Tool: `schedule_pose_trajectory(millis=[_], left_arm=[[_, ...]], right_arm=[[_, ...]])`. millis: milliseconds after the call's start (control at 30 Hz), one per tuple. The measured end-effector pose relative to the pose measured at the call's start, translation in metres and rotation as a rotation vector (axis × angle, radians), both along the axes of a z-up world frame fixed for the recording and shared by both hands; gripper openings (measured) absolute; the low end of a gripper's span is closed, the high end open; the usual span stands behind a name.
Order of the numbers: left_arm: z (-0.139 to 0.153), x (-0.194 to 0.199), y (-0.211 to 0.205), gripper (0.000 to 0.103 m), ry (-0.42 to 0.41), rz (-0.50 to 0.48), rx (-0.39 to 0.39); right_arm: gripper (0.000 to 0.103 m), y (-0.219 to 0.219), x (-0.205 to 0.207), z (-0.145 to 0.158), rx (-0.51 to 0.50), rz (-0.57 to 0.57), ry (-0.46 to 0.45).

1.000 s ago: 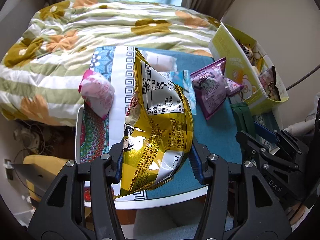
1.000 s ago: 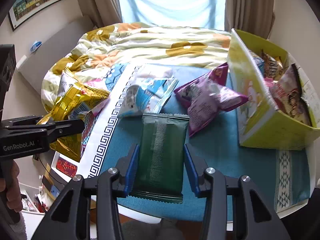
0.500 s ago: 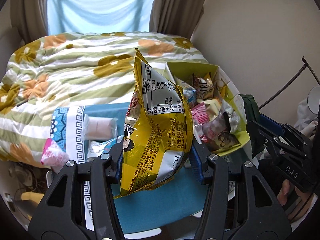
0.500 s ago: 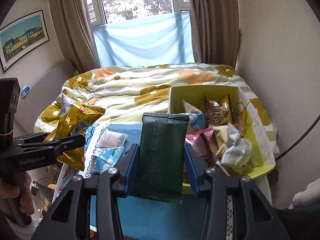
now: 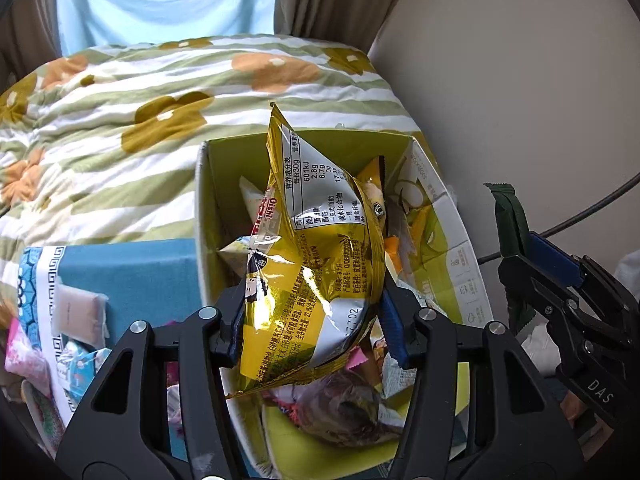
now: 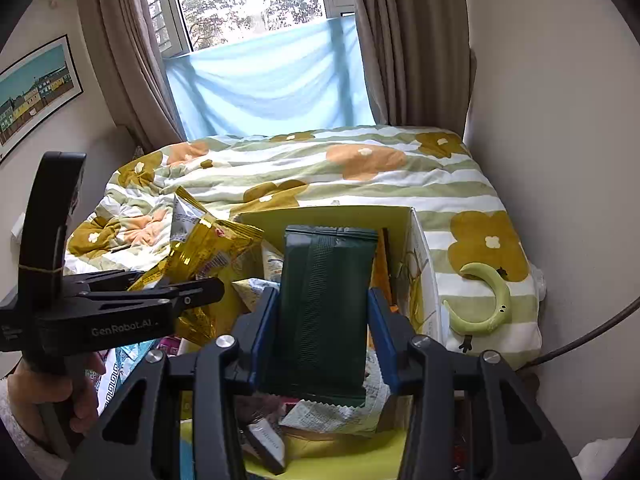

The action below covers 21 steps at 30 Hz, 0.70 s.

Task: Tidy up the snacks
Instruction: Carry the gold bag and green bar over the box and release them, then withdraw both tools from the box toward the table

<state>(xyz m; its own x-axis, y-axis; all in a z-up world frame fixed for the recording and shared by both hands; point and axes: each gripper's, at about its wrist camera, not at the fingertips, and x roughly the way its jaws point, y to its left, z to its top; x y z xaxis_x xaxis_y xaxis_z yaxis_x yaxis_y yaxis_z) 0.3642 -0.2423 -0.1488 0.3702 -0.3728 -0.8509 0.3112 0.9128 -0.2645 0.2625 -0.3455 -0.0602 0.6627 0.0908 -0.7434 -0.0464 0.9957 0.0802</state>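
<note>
While the left gripper [image 5: 316, 328] pinches a crinkly gold bag [image 5: 316, 256], the right gripper [image 6: 324, 340] clamps a flat green packet [image 6: 326, 304] above the crowded yellow box [image 5: 204, 216].

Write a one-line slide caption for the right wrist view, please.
Right gripper holding a dark green packet above the yellow-green snack box.

Floral quilt [image 6: 360, 176], beige curtains [image 6: 400, 40], framed picture [image 6: 32, 88]

The open top of the box [image 5: 466, 264] is crowded with packets [image 5: 344, 408] nearly to the rim, with the wall [image 5: 520, 80] close on its right and the quilt [image 5: 120, 120] behind.
</note>
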Motion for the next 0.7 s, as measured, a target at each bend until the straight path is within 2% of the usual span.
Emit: schedule_pose_trajectory(millis=[100,133,167,233,500,700], left_arm=[[-0.016,0.013,-0.018,0.055,0.037,-0.013,0.021],[-0.021,0.016,-0.022,0.068,0.045,-0.010,0.036],[-0.025,0.017,-0.022,0.087,0.046,0.003,0.053],[-0.024,0.013,-0.018,0.097,0.028,0.025,0.050],[-0.008,-0.016,0.022,0.097,0.007,0.080,0.088],[-0.004,-0.025,0.045,0.097,0.001,0.125,0.101]], right_arm=[[0.041,-0.013,0.012,-0.009,0.008,0.007,0.028],[0.041,-0.017,0.016,-0.013,0.013,0.009,0.036],[0.041,-0.020,0.020,-0.015,0.018,0.011,0.045],[0.041,-0.025,0.025,-0.022,0.028,0.014,0.060],[0.041,-0.035,0.035,-0.030,0.054,0.021,0.088],[0.041,-0.040,0.063,-0.037,0.053,0.033,0.148]])
